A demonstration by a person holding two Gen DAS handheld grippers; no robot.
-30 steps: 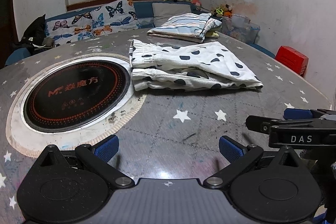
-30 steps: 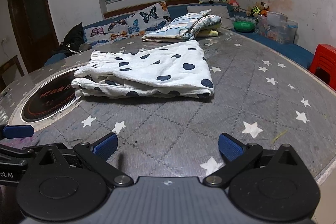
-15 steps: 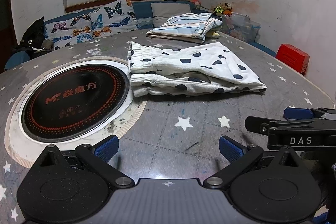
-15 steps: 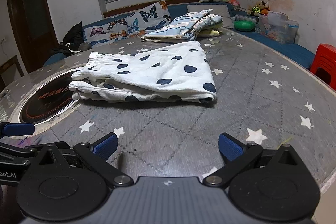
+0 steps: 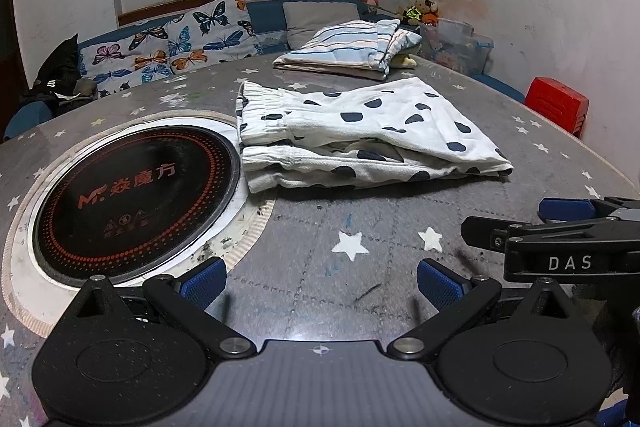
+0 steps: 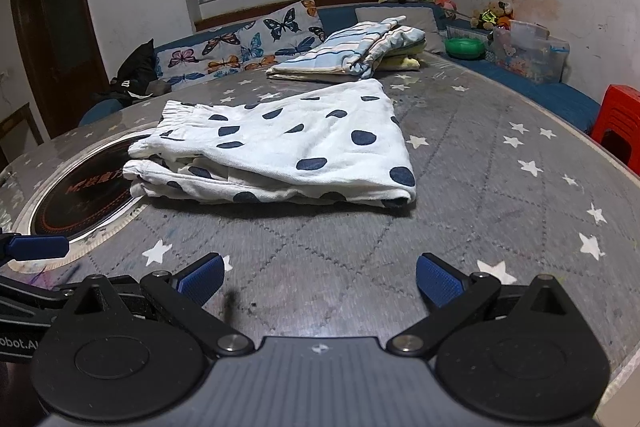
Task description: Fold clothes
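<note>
From the left wrist view, we see our left gripper (image 5: 320,281) with its blue pads wide apart, holding nothing – it sits low over the star table (image 5: 304,239). The folded spotted shorts (image 5: 360,135) lie ahead of it, a bit to the right, beside the black round burner (image 5: 132,183). The right gripper (image 5: 560,227) pokes in from the right.

From the right wrist view, our right gripper (image 6: 320,277) is spread wide too, empty. The spotted shorts (image 6: 288,151) lie straight ahead – a striped folded pile (image 6: 344,53) sits farther back
</note>
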